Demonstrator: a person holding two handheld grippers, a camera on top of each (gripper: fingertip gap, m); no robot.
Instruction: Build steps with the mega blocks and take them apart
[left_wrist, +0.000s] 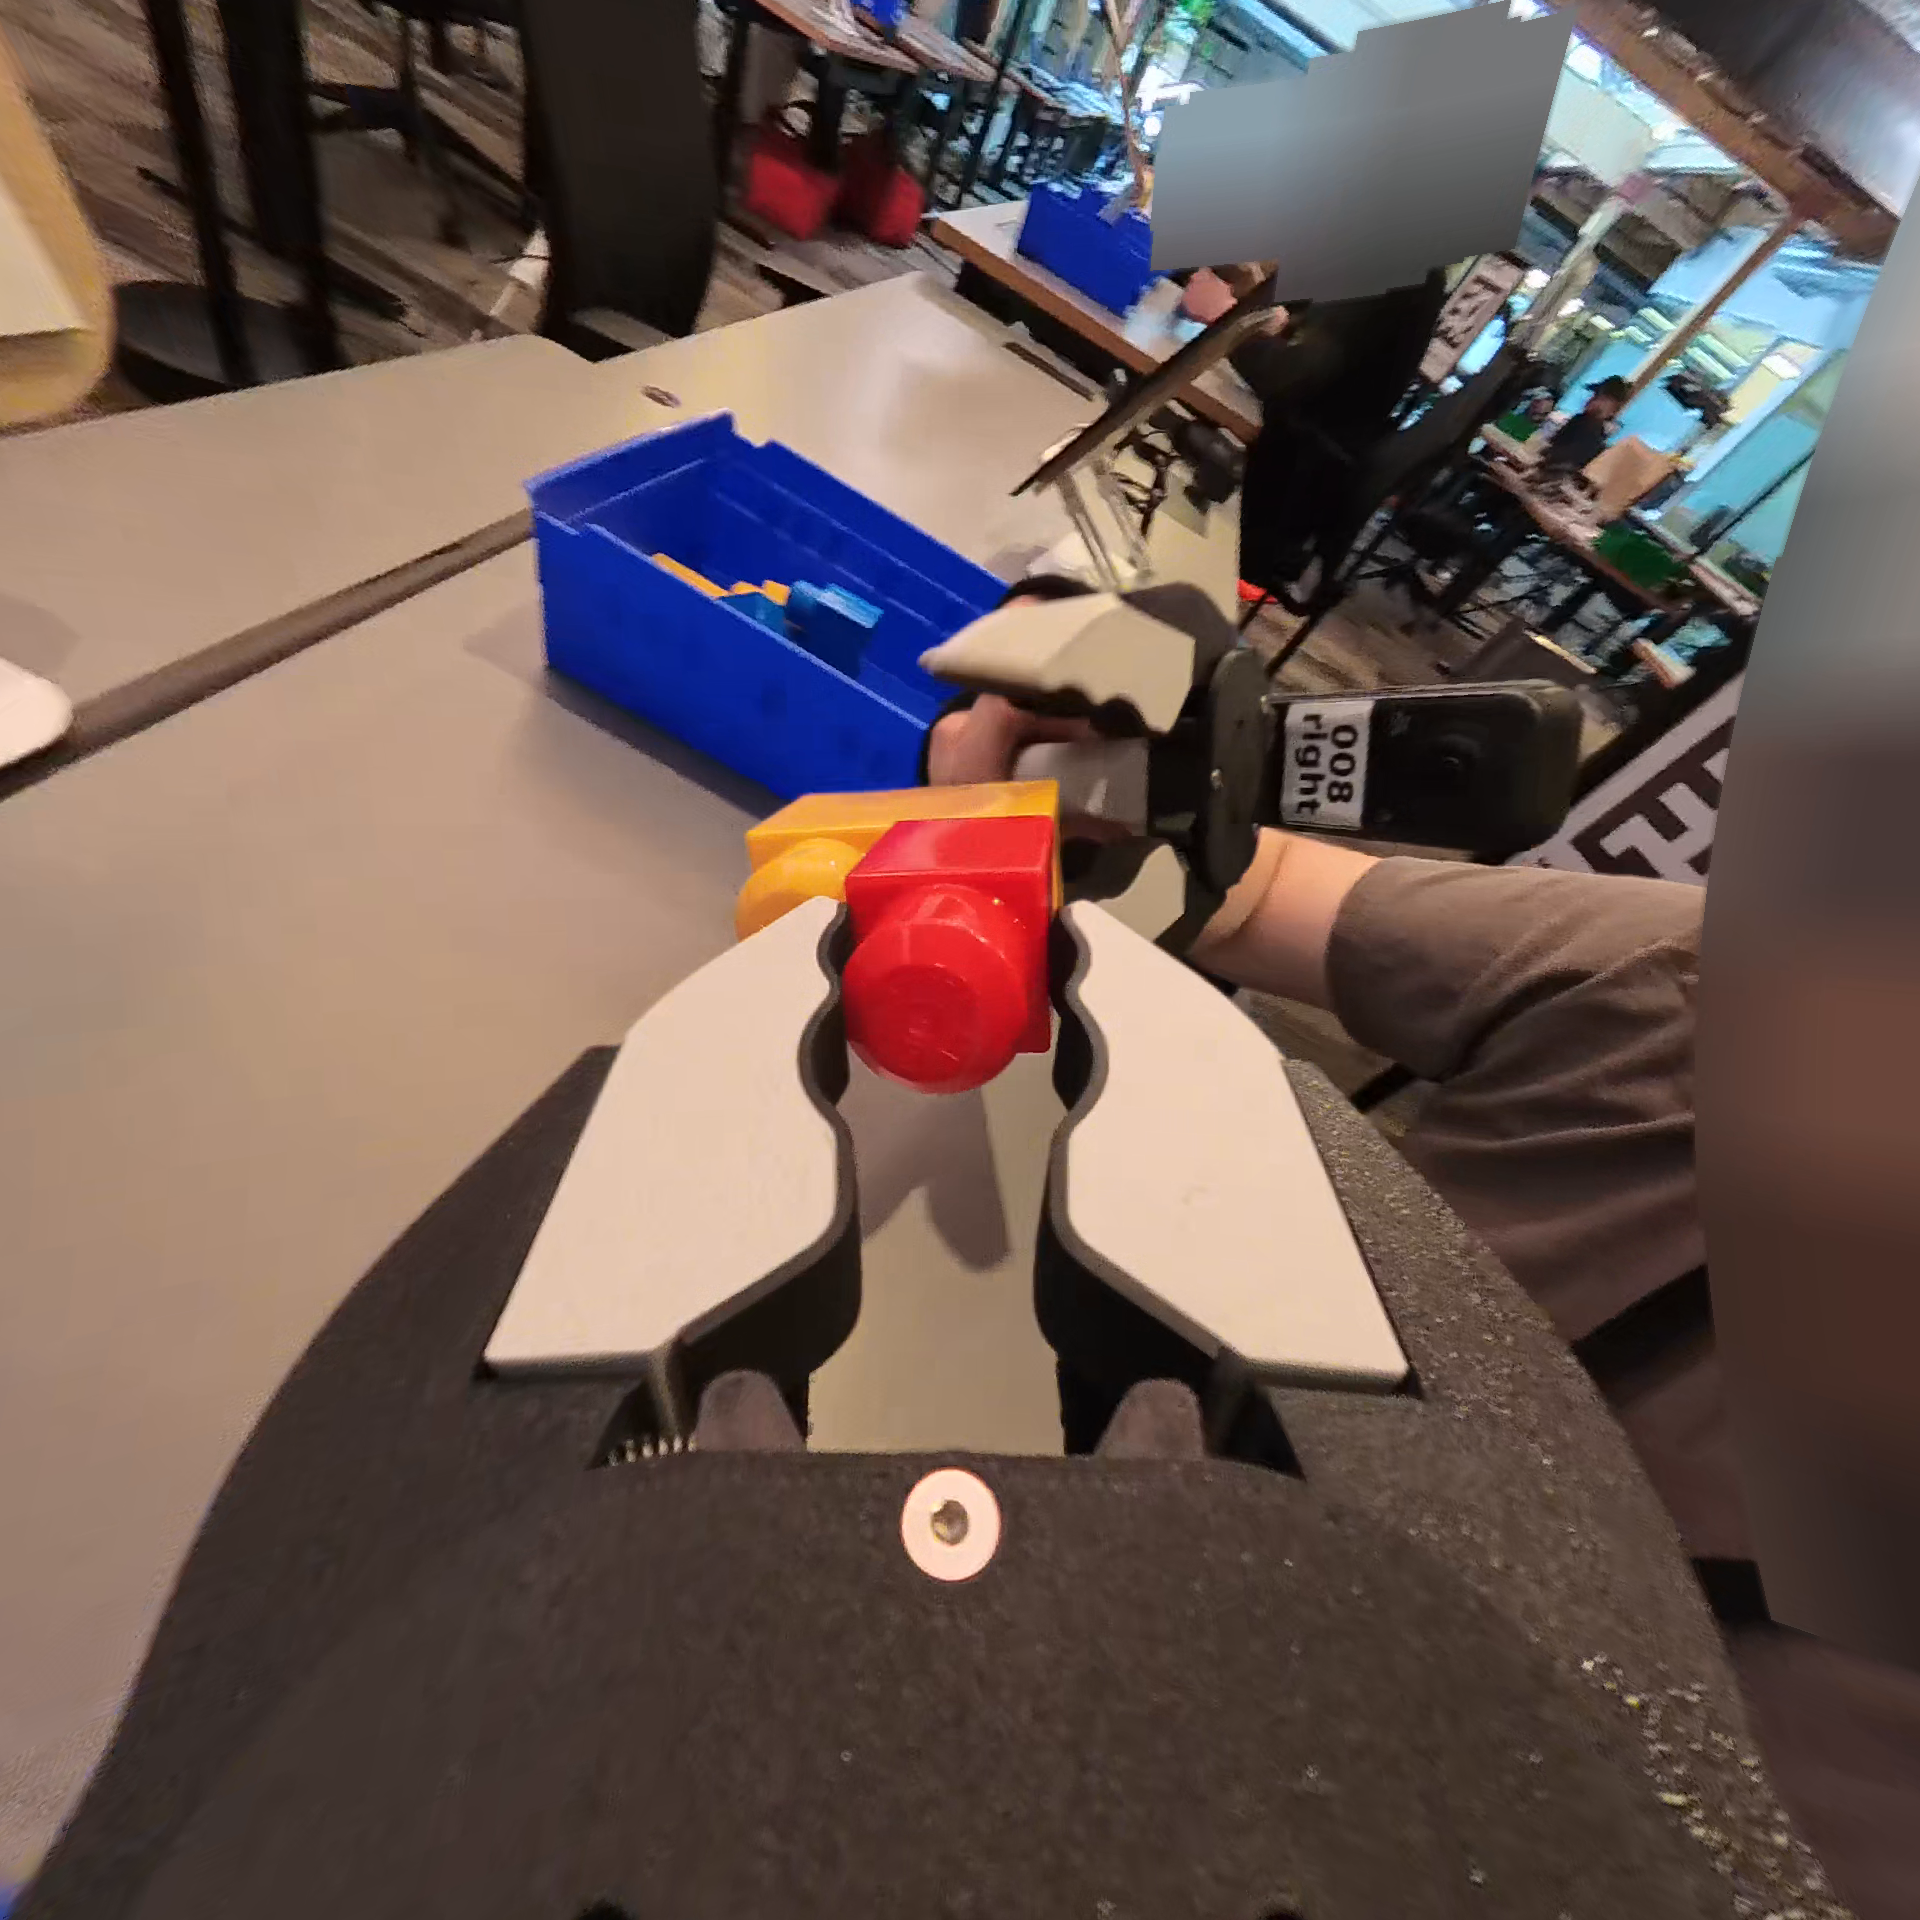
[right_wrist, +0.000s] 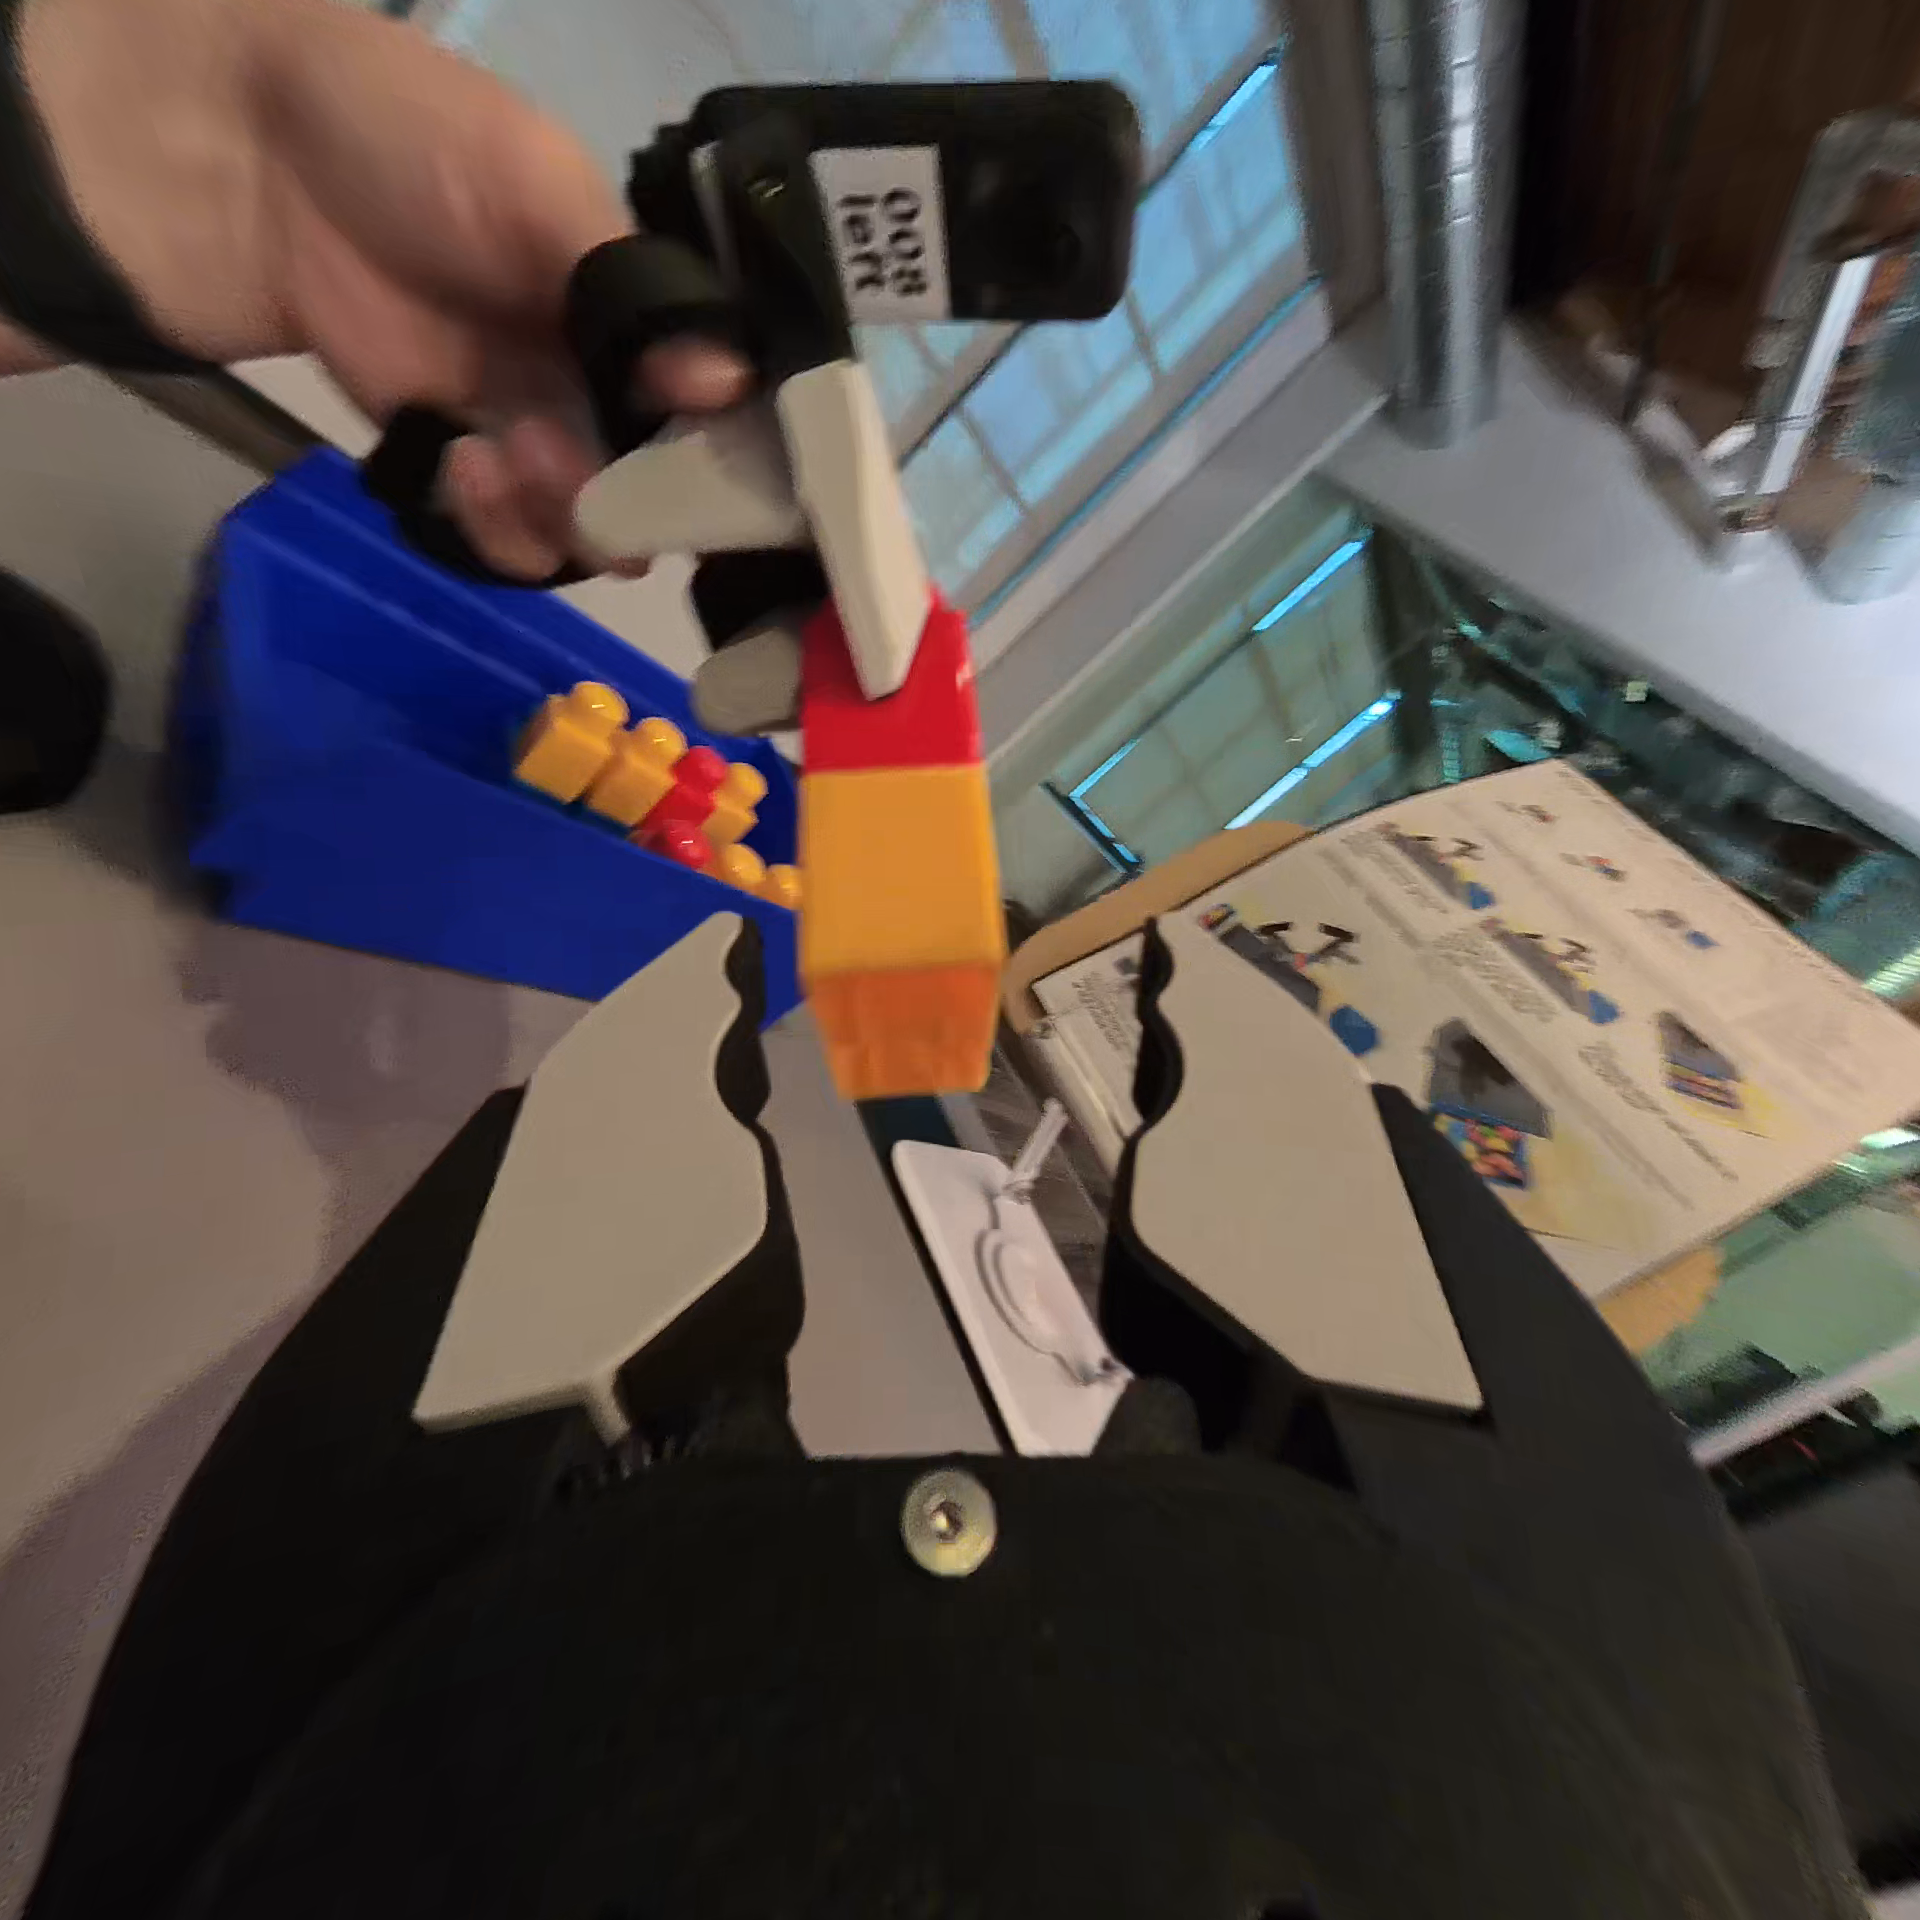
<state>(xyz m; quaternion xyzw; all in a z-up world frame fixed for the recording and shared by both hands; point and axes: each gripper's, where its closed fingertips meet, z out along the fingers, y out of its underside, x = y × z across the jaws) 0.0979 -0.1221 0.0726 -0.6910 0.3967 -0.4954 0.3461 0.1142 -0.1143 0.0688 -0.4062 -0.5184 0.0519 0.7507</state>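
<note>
Above the grey table (left_wrist: 312, 935), left gripper (left_wrist: 945, 925) clamps the red block (left_wrist: 951, 935) joined to a yellow block (left_wrist: 894, 816); right gripper (right_wrist: 945, 935) jaws spread, empty, blue bin (left_wrist: 707, 665) behind.

A red mega block (left_wrist: 961, 935), one round stud facing the left wrist camera, is joined to a longer yellow block (left_wrist: 894, 821) behind it; the pair is held above the grey table. More yellow and red blocks (right_wrist: 665, 784) and a blue one (left_wrist: 831, 615) lie loose in the blue bin (left_wrist: 727, 665).
</note>
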